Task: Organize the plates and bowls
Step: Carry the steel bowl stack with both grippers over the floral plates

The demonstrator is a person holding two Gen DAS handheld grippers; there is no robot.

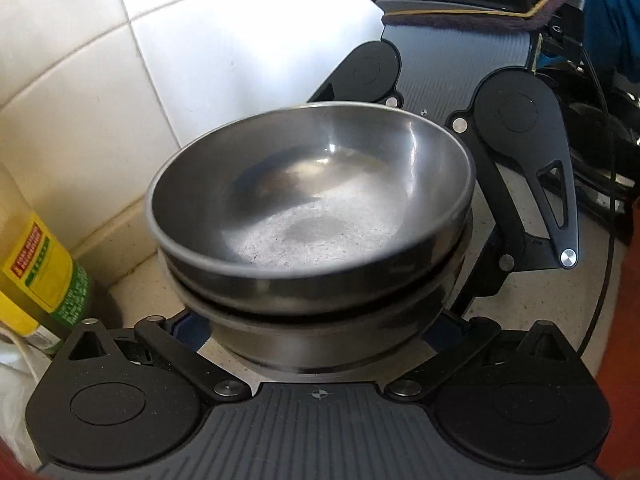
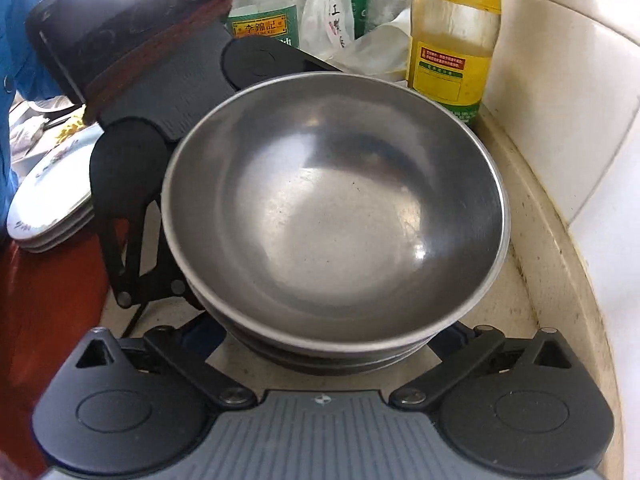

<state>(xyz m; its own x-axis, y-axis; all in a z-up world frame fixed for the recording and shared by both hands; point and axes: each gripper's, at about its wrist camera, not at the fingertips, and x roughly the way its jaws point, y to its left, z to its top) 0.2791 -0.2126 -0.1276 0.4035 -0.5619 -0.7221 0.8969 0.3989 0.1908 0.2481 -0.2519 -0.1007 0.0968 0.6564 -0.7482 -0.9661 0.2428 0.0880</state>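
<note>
Stacked bowls sat on the worktop; right gripper fingers spread wide around them, left gripper likewise.

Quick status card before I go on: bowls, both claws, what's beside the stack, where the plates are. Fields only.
bowls: steel bowls nested in a stack, upright on the counter, top bowl empty
left claw: straddles the lower part of the stack; fingertips hidden, grip cannot be told
right claw: wide around the stack from the opposite side; pads hidden, contact cannot be told
beside stack: yellow-label bottle by the tiled wall
plates: white stack on the far side of the left claw
</note>
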